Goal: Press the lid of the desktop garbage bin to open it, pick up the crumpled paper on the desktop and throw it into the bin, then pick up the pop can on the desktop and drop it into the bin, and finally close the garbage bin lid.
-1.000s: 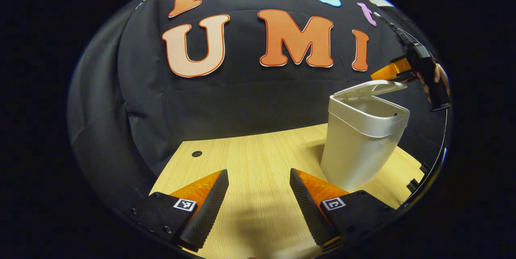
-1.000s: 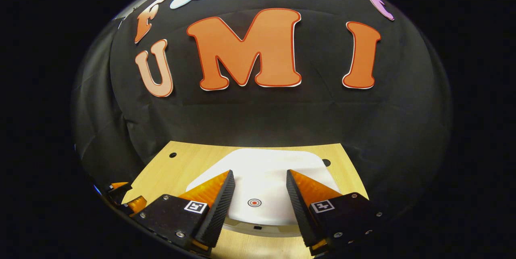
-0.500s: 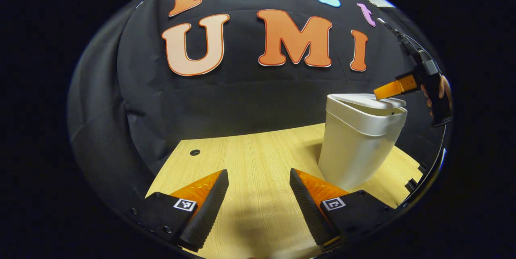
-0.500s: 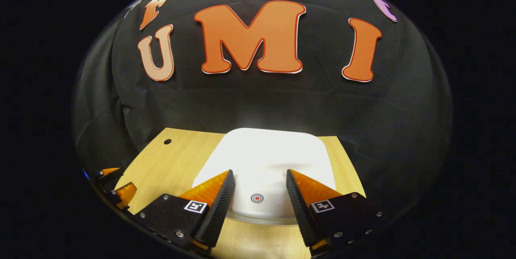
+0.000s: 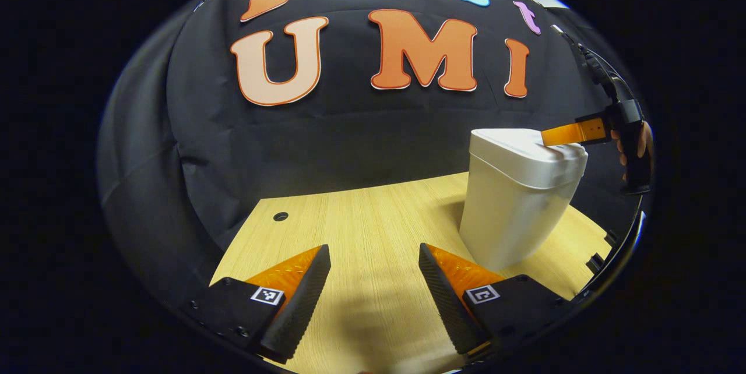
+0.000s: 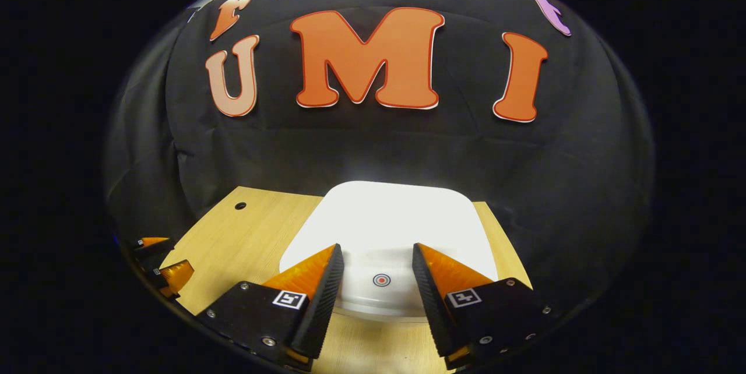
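Right tool, fingers spread and grasping nothing, bears on the bin lid beneath; excess pressure may reopen it.

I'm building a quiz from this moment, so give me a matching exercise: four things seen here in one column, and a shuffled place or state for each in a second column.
1. bin lid
2. left gripper
3. right gripper
4. round hole

A. open, low over bare desktop
B. down flat on the bin
C. open, over the lid's target mark
D. far left corner of the desktop

Pairs: 1-B, 2-A, 3-C, 4-D
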Action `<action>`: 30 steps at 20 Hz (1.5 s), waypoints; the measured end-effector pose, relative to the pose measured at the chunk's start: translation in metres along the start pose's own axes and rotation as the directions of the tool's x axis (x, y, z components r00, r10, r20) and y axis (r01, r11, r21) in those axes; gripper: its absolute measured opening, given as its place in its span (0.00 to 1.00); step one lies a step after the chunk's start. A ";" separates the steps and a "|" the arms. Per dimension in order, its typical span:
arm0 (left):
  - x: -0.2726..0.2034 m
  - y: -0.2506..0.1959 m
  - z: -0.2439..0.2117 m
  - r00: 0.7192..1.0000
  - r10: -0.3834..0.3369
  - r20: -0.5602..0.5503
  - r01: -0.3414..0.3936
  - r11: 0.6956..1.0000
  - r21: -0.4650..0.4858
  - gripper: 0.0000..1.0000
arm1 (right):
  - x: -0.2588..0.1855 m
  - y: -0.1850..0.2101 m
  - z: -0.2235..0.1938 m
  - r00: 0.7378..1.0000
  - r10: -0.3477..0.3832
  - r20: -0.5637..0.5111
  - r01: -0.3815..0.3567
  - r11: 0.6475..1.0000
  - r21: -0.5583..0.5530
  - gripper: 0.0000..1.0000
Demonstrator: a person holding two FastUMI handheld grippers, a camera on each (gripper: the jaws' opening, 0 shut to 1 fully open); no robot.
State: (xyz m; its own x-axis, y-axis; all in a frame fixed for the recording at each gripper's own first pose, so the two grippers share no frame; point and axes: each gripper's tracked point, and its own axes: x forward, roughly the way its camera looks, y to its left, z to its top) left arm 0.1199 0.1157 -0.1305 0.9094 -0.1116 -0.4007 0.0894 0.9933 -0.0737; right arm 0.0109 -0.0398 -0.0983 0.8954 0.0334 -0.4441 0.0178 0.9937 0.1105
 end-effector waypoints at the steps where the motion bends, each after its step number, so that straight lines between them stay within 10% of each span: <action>1: 0.000 -0.001 0.000 1.000 -0.003 -0.002 0.003 1.000 -0.003 0.97 | -0.001 0.000 -0.001 1.000 -0.001 0.004 0.001 1.000 0.010 0.72; 30: -0.005 0.014 0.033 0.997 -0.025 0.069 0.027 0.999 -0.030 0.99 | -0.017 0.017 -0.001 0.988 -0.021 0.155 0.025 0.999 -0.023 0.61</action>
State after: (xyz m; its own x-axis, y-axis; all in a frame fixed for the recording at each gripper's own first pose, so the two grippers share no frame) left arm 0.1303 0.1314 -0.1000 0.9326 -0.1342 -0.3350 0.1021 0.9885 -0.1119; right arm -0.0040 -0.0234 -0.0901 0.9530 -0.0047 -0.3031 0.0299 0.9965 0.0785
